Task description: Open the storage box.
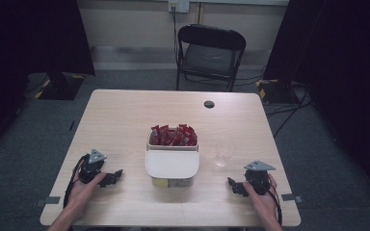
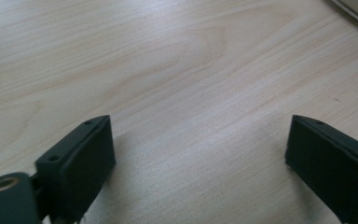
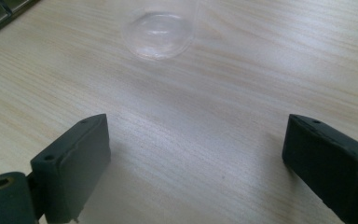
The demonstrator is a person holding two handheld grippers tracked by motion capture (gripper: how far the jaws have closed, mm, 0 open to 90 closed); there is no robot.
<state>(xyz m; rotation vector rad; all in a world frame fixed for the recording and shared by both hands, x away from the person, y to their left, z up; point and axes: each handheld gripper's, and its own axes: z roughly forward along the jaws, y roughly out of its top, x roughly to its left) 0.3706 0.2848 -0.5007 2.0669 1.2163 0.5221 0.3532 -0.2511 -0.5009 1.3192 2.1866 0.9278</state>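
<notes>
**Both grippers parked, glass within reach**

The left gripper (image 1: 110, 178) and right gripper (image 1: 237, 187) rest near the worktop's (image 1: 125, 120) front corners, jaws spread wide, holding nothing. The clear glass (image 1: 223, 153) stands just ahead of the right gripper, beside the sachet box (image 1: 172, 163) at mid-worktop, likely staged for an easy first reach.

A clear, empty drinking glass (image 1: 223, 153) stands upright on the table, just to the right of the white container (image 1: 172, 166). That container is a white box with a pale lid over its near half, and red sachets (image 1: 173, 135) stand packed in its open far half.
</notes>
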